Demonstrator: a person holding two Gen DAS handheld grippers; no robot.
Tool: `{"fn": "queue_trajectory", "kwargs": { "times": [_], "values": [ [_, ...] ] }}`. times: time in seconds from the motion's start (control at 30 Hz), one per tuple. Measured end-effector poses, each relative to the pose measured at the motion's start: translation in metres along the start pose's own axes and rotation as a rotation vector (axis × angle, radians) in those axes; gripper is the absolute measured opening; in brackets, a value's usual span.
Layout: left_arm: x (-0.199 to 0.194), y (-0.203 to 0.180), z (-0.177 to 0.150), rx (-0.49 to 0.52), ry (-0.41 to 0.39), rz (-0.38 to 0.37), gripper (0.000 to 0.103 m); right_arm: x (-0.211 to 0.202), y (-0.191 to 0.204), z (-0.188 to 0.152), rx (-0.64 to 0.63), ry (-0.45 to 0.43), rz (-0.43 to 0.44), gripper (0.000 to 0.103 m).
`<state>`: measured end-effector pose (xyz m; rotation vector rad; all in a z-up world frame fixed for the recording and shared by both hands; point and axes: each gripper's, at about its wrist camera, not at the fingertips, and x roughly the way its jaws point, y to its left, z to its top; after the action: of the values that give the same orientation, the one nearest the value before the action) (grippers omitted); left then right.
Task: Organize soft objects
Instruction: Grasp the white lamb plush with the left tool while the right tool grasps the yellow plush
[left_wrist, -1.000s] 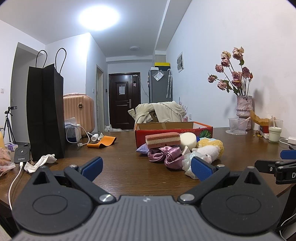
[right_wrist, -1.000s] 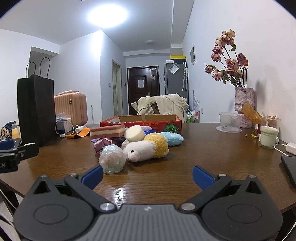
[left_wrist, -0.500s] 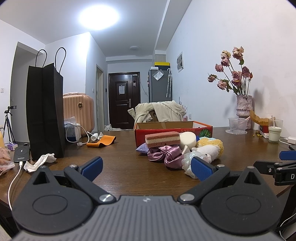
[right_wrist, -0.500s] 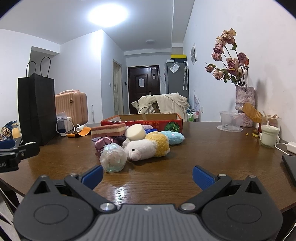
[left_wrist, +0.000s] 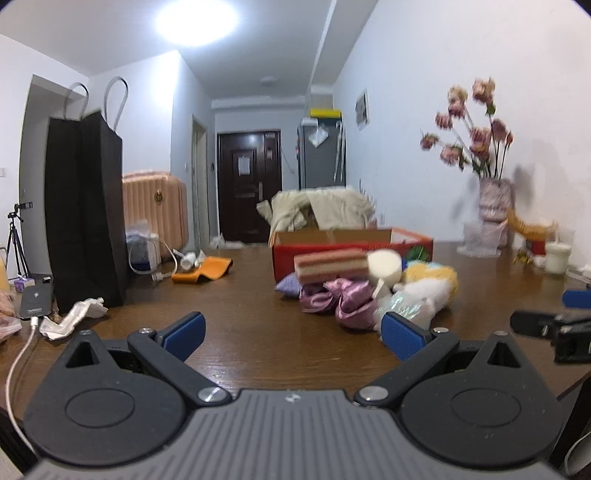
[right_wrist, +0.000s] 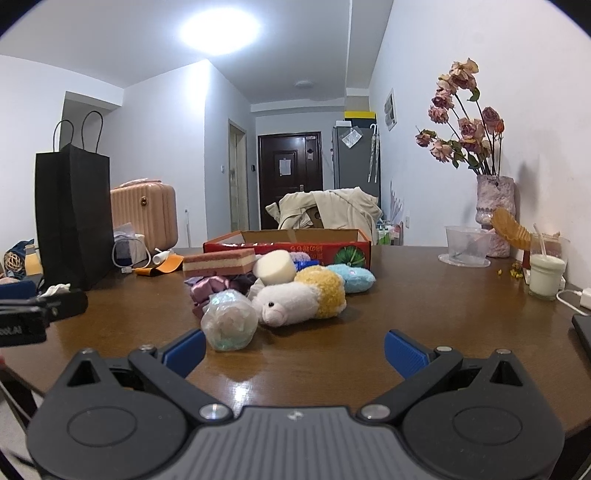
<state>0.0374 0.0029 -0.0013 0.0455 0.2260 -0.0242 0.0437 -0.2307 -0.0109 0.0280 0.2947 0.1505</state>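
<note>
A pile of soft things lies on the brown table (right_wrist: 424, 314) in front of a red cardboard box (right_wrist: 288, 243): a striped sponge (right_wrist: 218, 261), a white foam cylinder (right_wrist: 276, 267), purple satin scrunchies (right_wrist: 212, 288), a wrapped ball (right_wrist: 229, 320), a white and yellow plush (right_wrist: 301, 299) and a blue plush (right_wrist: 351, 277). The pile also shows in the left wrist view (left_wrist: 354, 291). My right gripper (right_wrist: 293, 352) is open and empty, just short of the wrapped ball. My left gripper (left_wrist: 291, 332) is open and empty, left of the pile.
A black paper bag (left_wrist: 86, 206), crumpled tissue (left_wrist: 72, 317), a phone with cable (left_wrist: 35, 301) and an orange item (left_wrist: 203, 271) stand at the left. A vase of dried roses (right_wrist: 493, 214), a plastic cup (right_wrist: 467, 245) and a drink jar (right_wrist: 546, 275) stand at the right.
Both grippers have moved slightly forward toward the pile. The left wrist view is blurred by motion. Nothing on the table has moved.
</note>
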Motion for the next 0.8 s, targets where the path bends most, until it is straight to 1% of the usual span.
{"fn": "queue_trajectory", "kwargs": {
  "times": [0.13,0.2,0.3,0.37,0.43,0.47,0.53,0.57,0.6,0.63,0.7,0.73,0.77,0.8],
  "values": [
    [0.027,-0.004,0.004,0.016,0.055,-0.041,0.103,0.024,-0.004,0.009,0.03,0.023,0.002,0.103],
    [0.042,-0.007,0.008,0.024,0.074,-0.05,0.103,0.039,-0.008,0.015,0.069,0.05,0.032,0.103],
    [0.067,-0.008,0.019,-0.022,0.134,-0.085,0.103,0.058,-0.013,0.025,0.118,0.068,0.09,0.096],
    [0.083,-0.008,0.027,-0.088,0.175,-0.134,0.103,0.074,-0.019,0.034,0.119,0.082,0.091,0.087],
    [0.092,-0.014,0.03,-0.116,0.197,-0.186,0.103,0.095,-0.031,0.045,0.128,0.101,0.079,0.082],
    [0.097,-0.019,0.032,-0.113,0.199,-0.196,0.101,0.105,-0.038,0.05,0.14,0.111,0.07,0.08],
    [0.105,-0.032,0.037,-0.09,0.193,-0.207,0.085,0.132,-0.051,0.061,0.14,0.148,0.072,0.079],
    [0.109,-0.039,0.04,-0.08,0.189,-0.219,0.083,0.143,-0.056,0.063,0.128,0.161,0.08,0.079],
    [0.115,-0.045,0.044,-0.075,0.189,-0.233,0.079,0.158,-0.06,0.067,0.116,0.18,0.093,0.079],
    [0.12,-0.05,0.048,-0.074,0.192,-0.25,0.075,0.173,-0.063,0.069,0.106,0.216,0.118,0.079],
    [0.133,-0.061,0.056,-0.077,0.209,-0.279,0.072,0.201,-0.068,0.068,0.124,0.3,0.155,0.074],
    [0.139,-0.067,0.059,-0.081,0.223,-0.292,0.071,0.211,-0.072,0.066,0.147,0.32,0.177,0.067],
    [0.145,-0.072,0.061,-0.083,0.238,-0.303,0.071,0.214,-0.077,0.066,0.188,0.317,0.204,0.055],
    [0.15,-0.076,0.064,-0.082,0.252,-0.315,0.071,0.212,-0.08,0.065,0.217,0.311,0.21,0.053]
  ]
}}
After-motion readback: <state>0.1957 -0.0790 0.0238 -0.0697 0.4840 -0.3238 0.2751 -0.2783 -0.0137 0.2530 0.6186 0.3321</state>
